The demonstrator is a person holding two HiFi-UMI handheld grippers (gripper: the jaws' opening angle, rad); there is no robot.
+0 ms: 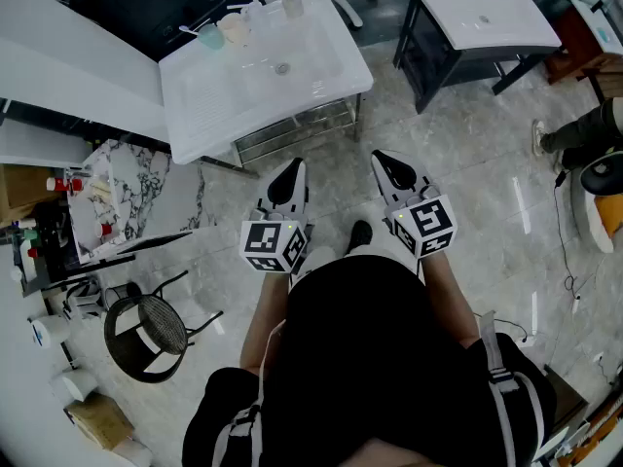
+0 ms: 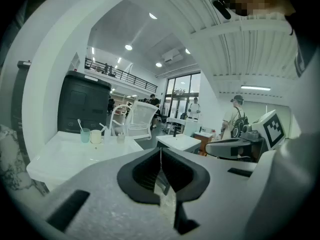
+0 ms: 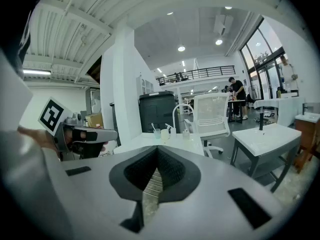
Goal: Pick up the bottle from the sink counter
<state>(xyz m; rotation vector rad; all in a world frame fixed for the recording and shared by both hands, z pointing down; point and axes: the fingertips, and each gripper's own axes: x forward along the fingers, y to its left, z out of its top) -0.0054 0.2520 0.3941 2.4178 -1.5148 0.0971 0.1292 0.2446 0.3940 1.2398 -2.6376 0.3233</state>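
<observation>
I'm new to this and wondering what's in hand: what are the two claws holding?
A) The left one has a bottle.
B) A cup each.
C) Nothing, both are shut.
C: the left claw and the right claw each show jaws pressed together with nothing between them.

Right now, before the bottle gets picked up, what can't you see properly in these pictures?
- The bottle: too small in every view to tell its label or how full it is.
- The sink counter: in the head view, its top hides most of what is underneath.
- The second sink table: in the head view, the picture's top edge cuts off its tap.
- The floor by the person's feet: in the head view, their body hides it.
</observation>
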